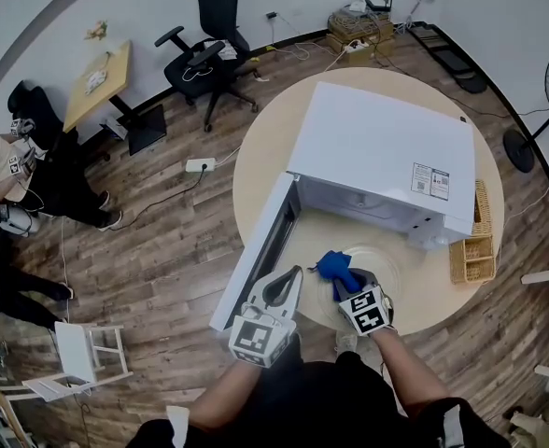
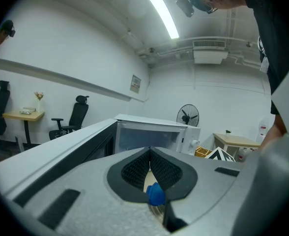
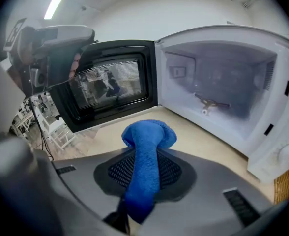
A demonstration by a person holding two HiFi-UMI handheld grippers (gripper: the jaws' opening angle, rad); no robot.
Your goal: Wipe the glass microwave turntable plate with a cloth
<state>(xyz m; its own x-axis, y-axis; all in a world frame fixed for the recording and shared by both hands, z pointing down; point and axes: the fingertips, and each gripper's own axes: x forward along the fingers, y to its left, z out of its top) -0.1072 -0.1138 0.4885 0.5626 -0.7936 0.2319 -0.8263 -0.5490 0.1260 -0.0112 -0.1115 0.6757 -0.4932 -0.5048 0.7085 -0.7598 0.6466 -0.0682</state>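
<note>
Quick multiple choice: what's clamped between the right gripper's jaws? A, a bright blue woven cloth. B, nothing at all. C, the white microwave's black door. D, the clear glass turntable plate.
A: the right gripper is shut on the folded bright blue woven cloth, whose bunched end sticks out past the jaws toward the open white microwave.

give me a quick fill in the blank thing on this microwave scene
1. The right gripper is shut on a ___ cloth.
2. The microwave has its door standing ___.
3. The glass turntable plate lies on the ___, not inside the microwave.

Missing words: blue; open; table
</note>
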